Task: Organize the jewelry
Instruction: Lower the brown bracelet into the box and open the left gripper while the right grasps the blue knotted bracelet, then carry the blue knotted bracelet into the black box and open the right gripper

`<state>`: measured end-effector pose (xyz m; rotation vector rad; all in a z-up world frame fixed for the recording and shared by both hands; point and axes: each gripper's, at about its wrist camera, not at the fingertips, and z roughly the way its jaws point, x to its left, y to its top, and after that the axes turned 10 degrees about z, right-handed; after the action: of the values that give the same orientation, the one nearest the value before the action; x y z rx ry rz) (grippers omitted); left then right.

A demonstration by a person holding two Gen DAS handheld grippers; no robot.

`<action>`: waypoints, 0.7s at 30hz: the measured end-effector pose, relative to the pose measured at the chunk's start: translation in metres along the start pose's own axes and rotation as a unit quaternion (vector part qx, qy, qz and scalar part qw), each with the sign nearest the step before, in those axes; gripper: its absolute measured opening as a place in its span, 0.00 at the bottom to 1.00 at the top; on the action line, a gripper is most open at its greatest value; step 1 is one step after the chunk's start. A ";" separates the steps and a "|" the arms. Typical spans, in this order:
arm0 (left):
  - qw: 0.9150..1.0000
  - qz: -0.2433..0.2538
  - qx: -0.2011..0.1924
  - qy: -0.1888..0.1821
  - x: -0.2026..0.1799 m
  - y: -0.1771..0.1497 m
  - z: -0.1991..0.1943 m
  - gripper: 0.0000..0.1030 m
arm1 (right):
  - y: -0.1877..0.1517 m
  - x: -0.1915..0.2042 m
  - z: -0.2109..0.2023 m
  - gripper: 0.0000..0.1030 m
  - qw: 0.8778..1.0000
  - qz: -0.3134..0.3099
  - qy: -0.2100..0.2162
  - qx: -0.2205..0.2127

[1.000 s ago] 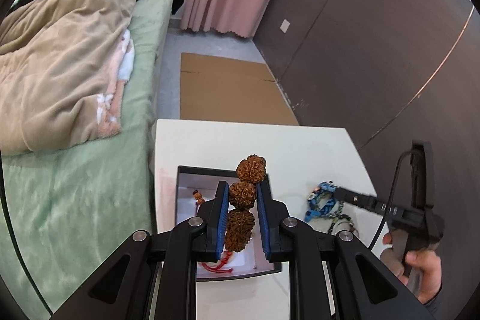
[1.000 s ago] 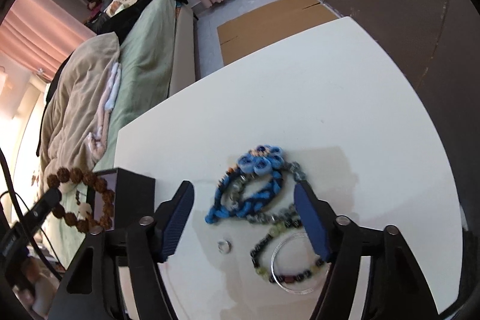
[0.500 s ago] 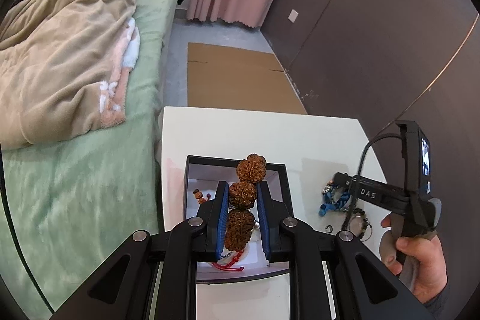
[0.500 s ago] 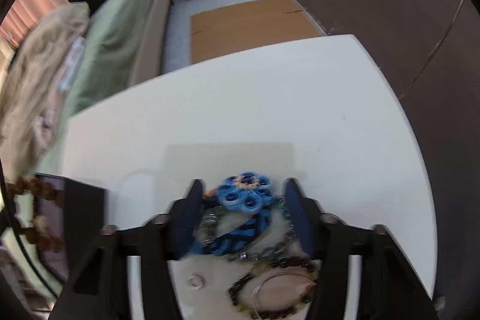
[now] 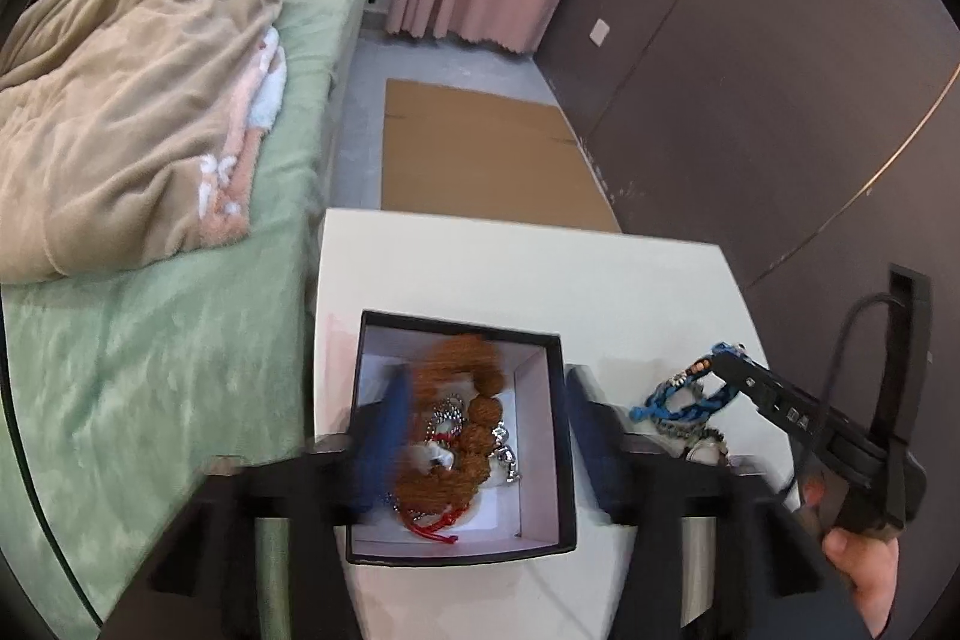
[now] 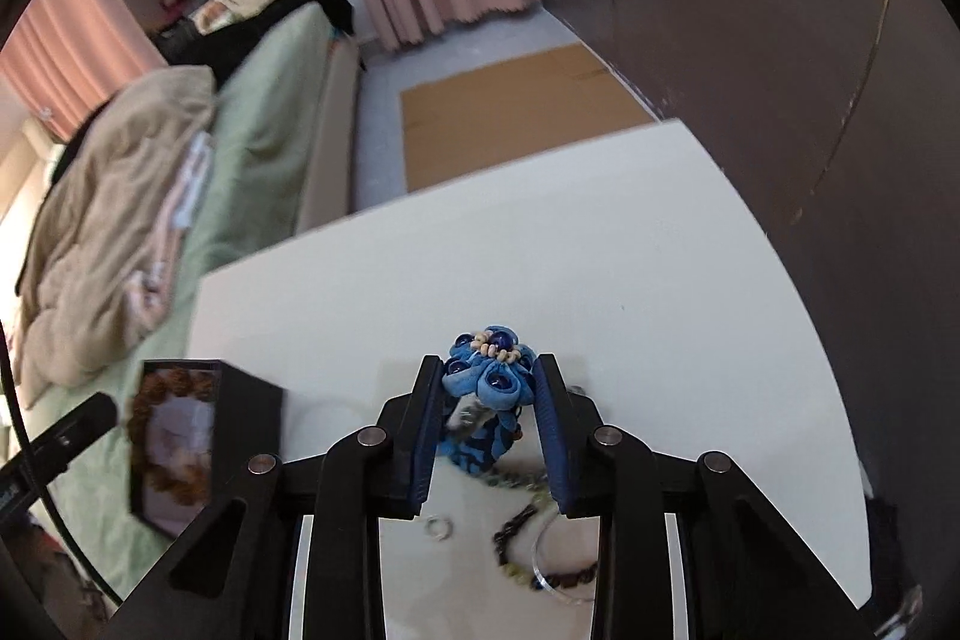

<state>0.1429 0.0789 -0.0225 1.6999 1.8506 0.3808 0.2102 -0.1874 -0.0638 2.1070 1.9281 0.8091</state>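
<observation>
In the left wrist view my left gripper (image 5: 483, 403) hangs over the black box (image 5: 561, 436) with the white lining. Its jaws are opening, and the pads stand clear of the brown bead bracelet (image 5: 465, 388). That bracelet is a blur dropping among a red cord and silver pieces inside the box. My right gripper (image 6: 487, 369) is closing, with its pads pressed on the blue flower bracelet (image 6: 489, 370). The blue braid of that bracelet hangs below, raised off the white table (image 6: 540, 268). The left wrist view shows the same right gripper (image 5: 723, 359) holding the blue bracelet (image 5: 678, 400).
Under the right gripper lie a small silver ring (image 6: 438, 527), a dark bead bracelet (image 6: 515, 527) and a clear bangle (image 6: 543, 574). A green bed (image 5: 150, 370) borders the table on the left. Cardboard (image 5: 480, 148) lies on the floor beyond, and a dark wall (image 5: 750, 70) stands on the right.
The left jaws have spread apart and let the brown bead bracelet fall into the box. The right jaws have closed on the blue flower bracelet and lifted it.
</observation>
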 end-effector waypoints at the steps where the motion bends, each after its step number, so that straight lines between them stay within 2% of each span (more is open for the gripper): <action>1: 1.000 0.000 -0.007 0.002 0.000 0.000 -0.003 0.77 | 0.000 0.001 -0.004 0.30 1.000 -0.001 0.005 -0.004; 5: 1.000 0.001 -0.023 0.002 -0.002 0.001 -0.014 0.77 | -0.001 0.008 -0.028 0.30 0.999 -0.008 0.036 -0.021; 11: 1.000 -0.009 -0.029 0.005 0.003 0.001 -0.024 0.77 | -0.002 0.025 -0.053 0.30 0.993 -0.021 0.114 -0.026; 16: 0.999 -0.014 -0.043 0.008 0.010 0.002 -0.036 0.77 | -0.009 0.052 -0.055 0.30 0.984 -0.037 0.175 -0.010; 21: 0.999 -0.020 -0.047 0.012 0.021 0.001 -0.042 0.77 | -0.016 0.080 -0.046 0.30 0.975 -0.050 0.216 0.007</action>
<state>0.1184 0.1069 0.0056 1.5994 1.8516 0.4664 0.1745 -0.1185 -0.0107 1.9408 2.2234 1.3236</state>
